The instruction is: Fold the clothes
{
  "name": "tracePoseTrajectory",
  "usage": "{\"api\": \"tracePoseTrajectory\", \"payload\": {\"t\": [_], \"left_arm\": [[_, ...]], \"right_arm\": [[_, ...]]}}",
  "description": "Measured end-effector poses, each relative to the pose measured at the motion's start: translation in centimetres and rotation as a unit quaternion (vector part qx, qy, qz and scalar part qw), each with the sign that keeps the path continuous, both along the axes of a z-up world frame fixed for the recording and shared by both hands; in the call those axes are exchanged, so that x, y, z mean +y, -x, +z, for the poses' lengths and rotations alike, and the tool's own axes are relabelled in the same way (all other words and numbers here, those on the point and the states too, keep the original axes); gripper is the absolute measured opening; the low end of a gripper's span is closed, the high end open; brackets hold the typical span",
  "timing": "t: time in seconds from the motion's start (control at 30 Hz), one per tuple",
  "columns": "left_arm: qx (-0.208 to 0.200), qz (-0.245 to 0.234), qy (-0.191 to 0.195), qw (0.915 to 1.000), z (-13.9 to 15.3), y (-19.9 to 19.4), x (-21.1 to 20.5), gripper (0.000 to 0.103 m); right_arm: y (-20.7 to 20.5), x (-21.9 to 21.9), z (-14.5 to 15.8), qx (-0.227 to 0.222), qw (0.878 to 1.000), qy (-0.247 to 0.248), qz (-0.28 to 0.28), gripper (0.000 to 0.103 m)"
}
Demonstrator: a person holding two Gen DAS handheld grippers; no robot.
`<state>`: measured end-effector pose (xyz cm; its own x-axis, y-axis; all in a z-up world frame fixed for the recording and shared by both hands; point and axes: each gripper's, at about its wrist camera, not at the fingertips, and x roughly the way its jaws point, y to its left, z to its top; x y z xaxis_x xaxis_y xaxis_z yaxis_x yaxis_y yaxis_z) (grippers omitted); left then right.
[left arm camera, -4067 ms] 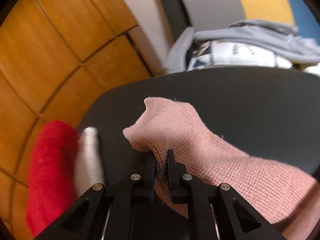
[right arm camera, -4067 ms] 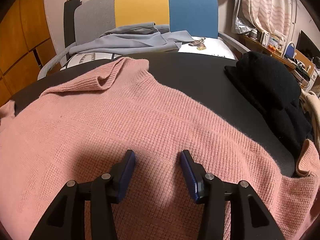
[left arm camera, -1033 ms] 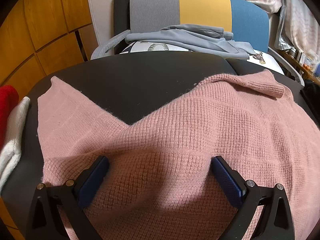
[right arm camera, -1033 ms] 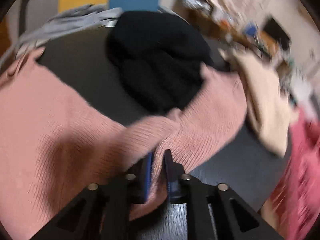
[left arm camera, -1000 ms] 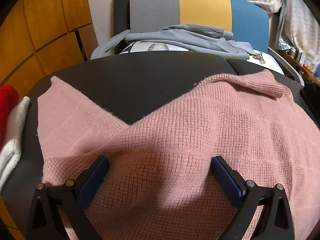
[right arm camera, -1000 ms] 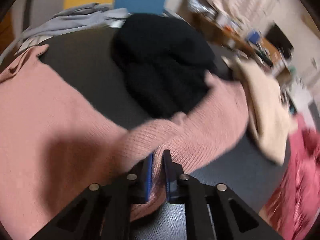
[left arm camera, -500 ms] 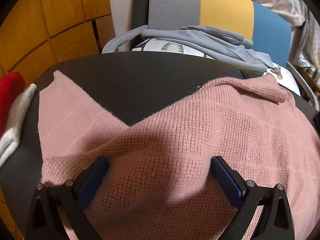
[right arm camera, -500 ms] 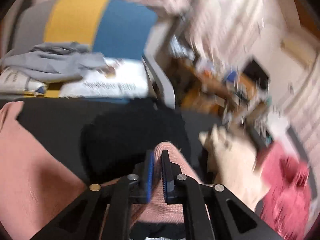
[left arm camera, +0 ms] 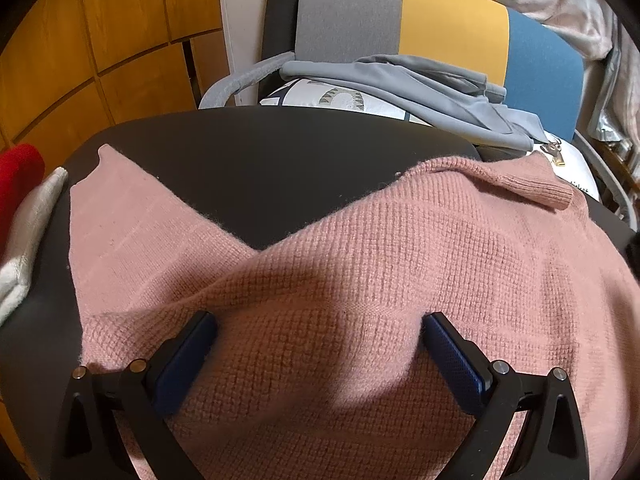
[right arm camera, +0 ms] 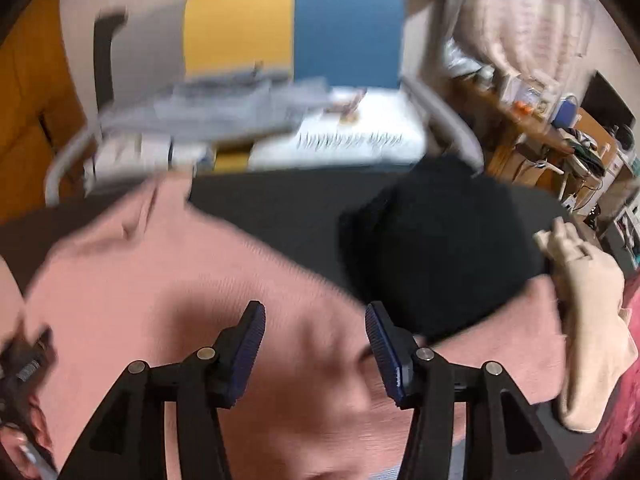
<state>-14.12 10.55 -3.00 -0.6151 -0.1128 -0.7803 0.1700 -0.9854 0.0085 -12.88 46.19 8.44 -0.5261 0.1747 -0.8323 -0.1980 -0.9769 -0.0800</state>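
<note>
From the left wrist camera, the pink sweater point(left arm camera: 360, 280) lies spread on the dark table point(left arm camera: 260, 148), one sleeve reaching out flat toward the table's left edge and the ribbed collar folded over at the far right. The left gripper point(left arm camera: 318, 336) hovers over the sweater's body with its jaws spread wide; the blue-padded fingers point(left arm camera: 186, 360) sit on either side of a broad stretch of knit, gripping none of it. At the left edge lie a white cloth point(left arm camera: 24, 240) and a red garment point(left arm camera: 16, 176). Beyond the table stands a chair point(left arm camera: 400, 20) in grey, yellow and blue, with a grey garment point(left arm camera: 420, 88) draped on its seat.

The right wrist view is motion-blurred. The right gripper point(right arm camera: 314, 334) is also open – fingers point(right arm camera: 248, 344) parted and empty, over the sweater point(right arm camera: 160, 300), which fills the lower left. A black garment point(right arm camera: 440, 248) lies just right of the fingers, touching the sweater's sleeve, and a beige garment point(right arm camera: 592, 308) sits further right – beside something red at the frame edge
</note>
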Motion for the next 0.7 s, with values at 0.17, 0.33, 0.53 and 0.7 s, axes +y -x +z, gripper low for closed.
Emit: {"api": "tracePoseTrajectory", "payload": {"t": [0.17,0.33,0.53,0.7], "left_arm": [[0.002,-0.012,-0.006,0.9999,-0.1,-0.3,-0.3,0.103],[0.003,-0.019,-0.009,0.9998,-0.1,-0.5,-0.5,0.103],[0.003,-0.02,-0.005,0.9998,-0.1,-0.5,-0.5,0.103],[0.003,-0.022,-0.007,0.9997,-0.1,-0.4,-0.8,0.103]], "right_arm": [[2.1,0.2,-5.9,-0.08,0.996,-0.033,-0.018,0.052],[-4.6,5.9,-0.4,0.078,0.991,0.043,-0.101,0.053],[-6.8,19.4,3.4,0.078,0.954,0.124,-0.261,0.067],[-4.7,24.8,-0.2,0.0,0.915,0.247,-0.32,0.067]]}}
